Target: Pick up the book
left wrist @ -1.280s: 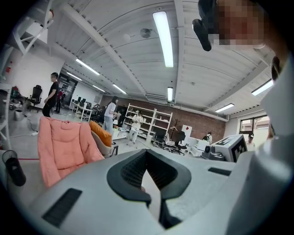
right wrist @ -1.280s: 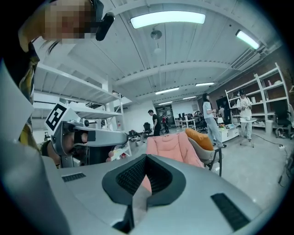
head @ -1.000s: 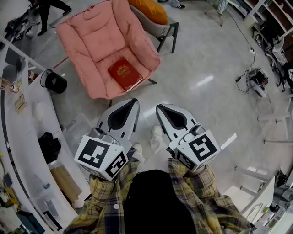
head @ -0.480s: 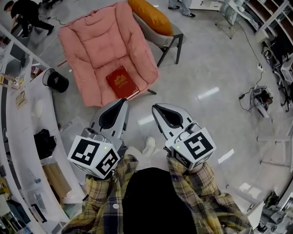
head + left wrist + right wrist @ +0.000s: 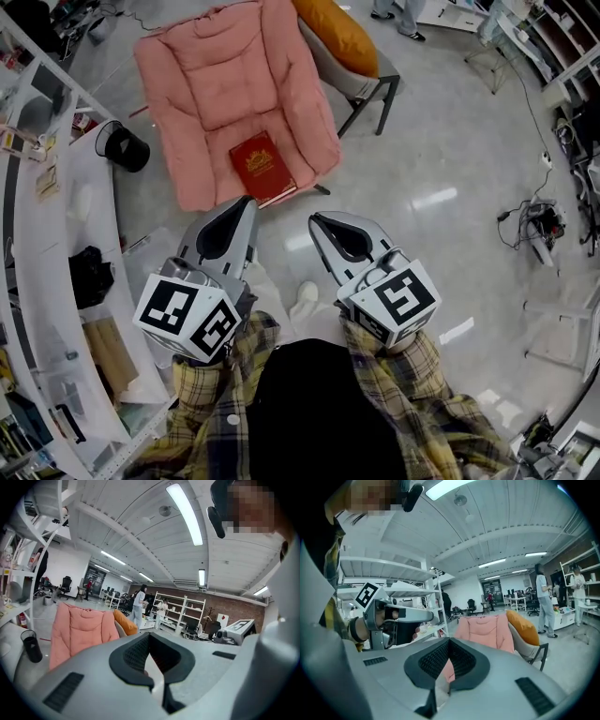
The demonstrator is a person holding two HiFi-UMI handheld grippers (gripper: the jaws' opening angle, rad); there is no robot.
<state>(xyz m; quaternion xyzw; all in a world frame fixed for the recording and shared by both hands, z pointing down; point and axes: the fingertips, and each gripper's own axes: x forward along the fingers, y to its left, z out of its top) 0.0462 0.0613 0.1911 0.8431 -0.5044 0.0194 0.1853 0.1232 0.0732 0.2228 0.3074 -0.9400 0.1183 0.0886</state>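
Left hand-held gripper [image 5: 246,201]: jaws together, empty, tip near the book.
Right hand-held gripper [image 5: 317,219]: jaws together, empty, at 3 o'clock of the left.
Book [image 5: 263,168]: red, lay flat on the seat's front, at 12 o'clock of the left tip.
Armchair [image 5: 216,84]: pink, padded.

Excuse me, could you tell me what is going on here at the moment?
A person in a plaid shirt holds a gripper in each hand and faces a pink padded chair. A red book lies flat on the chair's seat, near its front edge. The left gripper and the right gripper both have their fingers closed together and hold nothing. Neither touches the book yet; in the head view the left gripper's tip is the one nearer to it.
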